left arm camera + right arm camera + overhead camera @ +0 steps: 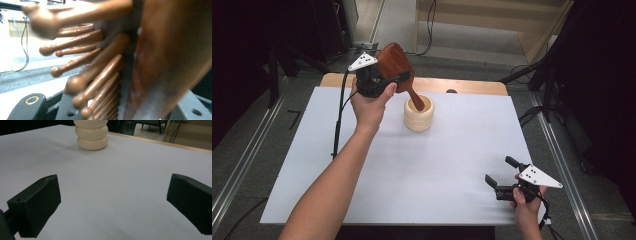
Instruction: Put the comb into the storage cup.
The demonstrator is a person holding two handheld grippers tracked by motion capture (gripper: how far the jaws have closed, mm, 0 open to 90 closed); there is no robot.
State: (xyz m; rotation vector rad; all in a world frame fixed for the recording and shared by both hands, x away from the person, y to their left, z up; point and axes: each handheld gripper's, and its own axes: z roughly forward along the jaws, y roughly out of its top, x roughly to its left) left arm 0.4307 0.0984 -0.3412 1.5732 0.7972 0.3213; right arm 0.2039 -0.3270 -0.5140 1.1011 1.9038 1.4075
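A brown wooden hairbrush with round-tipped wooden pins is held tilted above the table, and my left gripper is shut on its head. The brush handle slants down into the mouth of a cream ribbed cup that stands upright at the back middle of the white sheet. The cup also appears far ahead in the right gripper view. Near the front right corner my right gripper rests low and open, nothing between its fingers.
A white sheet covers the wooden table. The left gripper's black cable trails down across the sheet's left part. Dark stands and cables ring the table on the floor.
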